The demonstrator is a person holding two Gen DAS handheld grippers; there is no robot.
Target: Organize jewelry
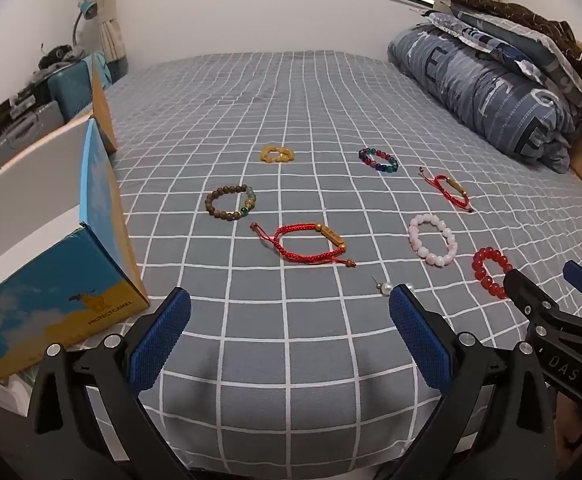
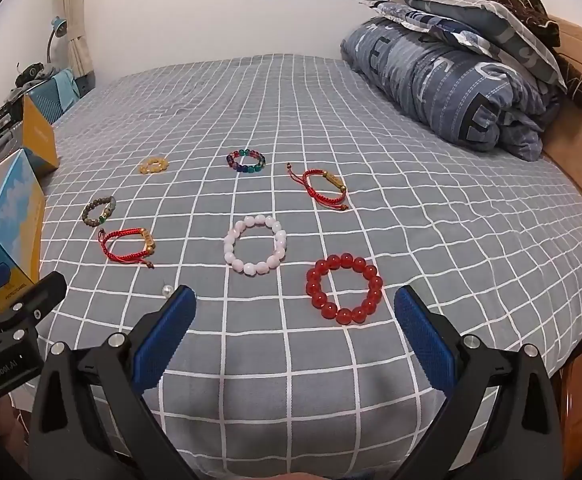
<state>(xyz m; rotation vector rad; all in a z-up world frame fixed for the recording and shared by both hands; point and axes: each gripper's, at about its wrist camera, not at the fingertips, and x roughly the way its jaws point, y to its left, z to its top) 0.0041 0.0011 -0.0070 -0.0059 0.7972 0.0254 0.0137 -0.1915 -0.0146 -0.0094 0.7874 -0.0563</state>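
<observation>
My left fingers (image 1: 290, 326) are spread wide with nothing between the blue pads, hanging over the near edge of the bed with its grey sheet checked in white lines (image 1: 291, 100). My right fingers (image 2: 295, 326) are spread just as wide and hold nothing either, beside the left ones above the same edge.

The jewelry lies scattered on the sheet, each piece apart from the others. Closest to my right fingers is the bracelet of large glossy red beads (image 2: 345, 293), and just beyond it the bracelet of pale pink round beads (image 2: 256, 245). Farther back lie a red braided cord bracelet with a gold bar (image 2: 325, 189) and a bracelet of mixed purple, green and blue glass beads (image 2: 246, 161). Towards the left lie a second red cord bracelet with a gold tube (image 1: 307, 244), a bracelet of brown wooden beads with a few green ones (image 1: 231, 203), and a small yellow beaded bracelet (image 1: 277, 153) bunched up farther back. A small white pearl earring (image 1: 384, 287) sits right by the tip of my left pair's right-hand finger.

At the bed's left edge stands an open cardboard box printed in blue and yellow (image 1: 59, 292). A folded blue-grey quilt with printed letters (image 1: 487, 92) is piled by the wooden headboard on the right.
</observation>
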